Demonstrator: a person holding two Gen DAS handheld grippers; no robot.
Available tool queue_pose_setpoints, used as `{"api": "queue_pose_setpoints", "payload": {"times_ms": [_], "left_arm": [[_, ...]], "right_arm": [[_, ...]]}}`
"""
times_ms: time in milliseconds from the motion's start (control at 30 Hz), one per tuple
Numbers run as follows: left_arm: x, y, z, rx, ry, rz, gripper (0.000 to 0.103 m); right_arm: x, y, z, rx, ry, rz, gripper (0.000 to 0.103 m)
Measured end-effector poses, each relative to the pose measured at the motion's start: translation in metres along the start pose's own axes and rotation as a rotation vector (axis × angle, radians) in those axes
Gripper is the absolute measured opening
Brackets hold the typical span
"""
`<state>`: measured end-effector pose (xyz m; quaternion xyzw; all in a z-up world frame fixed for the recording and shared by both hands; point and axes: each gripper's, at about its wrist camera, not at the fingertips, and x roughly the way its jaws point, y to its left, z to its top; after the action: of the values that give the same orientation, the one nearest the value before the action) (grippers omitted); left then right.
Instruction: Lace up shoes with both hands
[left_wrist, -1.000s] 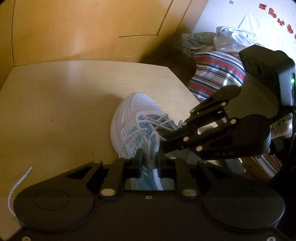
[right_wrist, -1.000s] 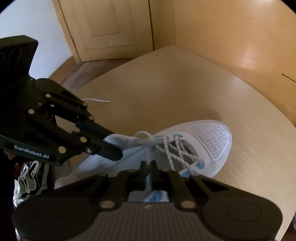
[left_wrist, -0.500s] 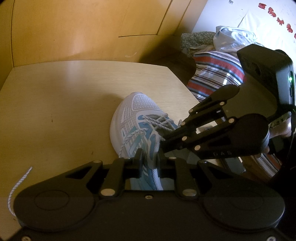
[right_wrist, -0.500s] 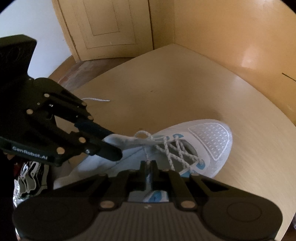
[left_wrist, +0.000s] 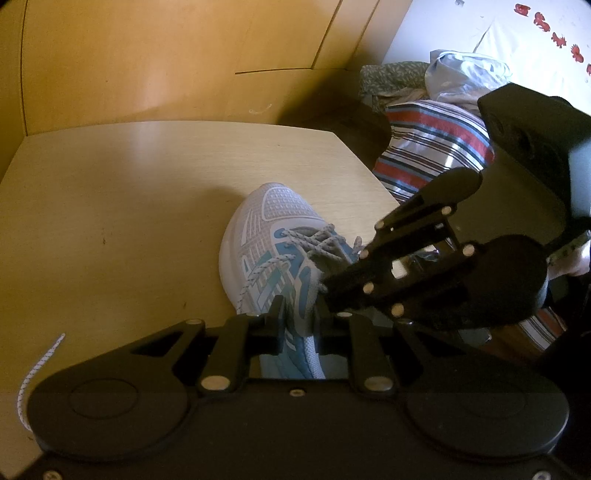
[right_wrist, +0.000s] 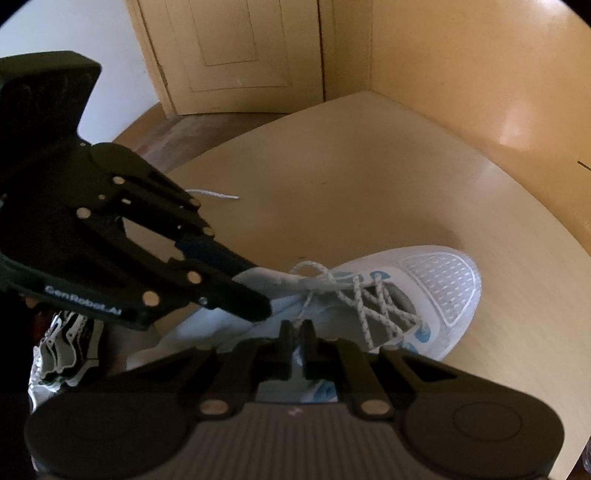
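Almost nothing has changed in the last second. In the right wrist view the shoe (right_wrist: 436, 280) and the tip of the left gripper (right_wrist: 264, 312) both sit a little more to the right than before, so I judge that the right gripper (right_wrist: 295, 332) has only shifted slightly, perhaps to take up slack. Its two fingers stand almost together, and a strand of the speckled white lace (right_wrist: 373, 302) runs from the top crossing of the shoe down into them, so it seems clamped on this strand. The left gripper is at the tongue of the shoe, behind the crossings. Its fingers (left_wrist: 277, 314) keep a narrow gap in which the shoe's side shows, and I cannot tell if they pinch anything. The lace is already crossed through the front eyelets, but no knot or bow is visible. The other lace end (left_wrist: 37, 369) lies loose, well apart from the shoe on its left side. To me this looks like a pause in the threading or tightening, not a finished shoe. The shoe lies on a pale wooden table (left_wrist: 110, 184), with its toe pointing away from both grippers. Beyond the toe is a yellow wooden wall (left_wrist: 147, 55). To the shoe's right, past the table edge, there is striped bedding (left_wrist: 424, 147), and a panelled door (right_wrist: 240, 48) stands beyond its left side.
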<state>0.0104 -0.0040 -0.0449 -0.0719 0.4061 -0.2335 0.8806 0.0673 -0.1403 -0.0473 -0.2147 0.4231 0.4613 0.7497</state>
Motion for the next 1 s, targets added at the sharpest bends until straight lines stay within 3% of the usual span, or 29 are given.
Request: {"api": "queue_pose_setpoints", "payload": {"times_ms": [200,433,767,867,1000], "left_arm": [[0.001,-0.004,0.002,0.007,0.003,0.003,0.014],[0.004,-0.016,0.004,0.068,0.002,0.027,0.014],[0.007,-0.034,0.007,0.152,0.002,0.061,0.014],[0.000,-0.022,0.002,0.152,0.005,0.047,0.022],[-0.016,-0.023,0.009,0.157,-0.039,0.032,0.022]], "right_arm": [[-0.006,-0.005,0.002,0.009,-0.028,-0.013,0.005],[-0.003,-0.001,-0.001,-0.013,-0.021,-0.019,0.005],[-0.001,-0.007,0.003,0.010,-0.078,-0.044,0.004],[-0.001,-0.009,0.001,0.018,-0.080,-0.038,0.004],[0.004,-0.003,0.001,0.015,-0.087,-0.043,0.004]]}}
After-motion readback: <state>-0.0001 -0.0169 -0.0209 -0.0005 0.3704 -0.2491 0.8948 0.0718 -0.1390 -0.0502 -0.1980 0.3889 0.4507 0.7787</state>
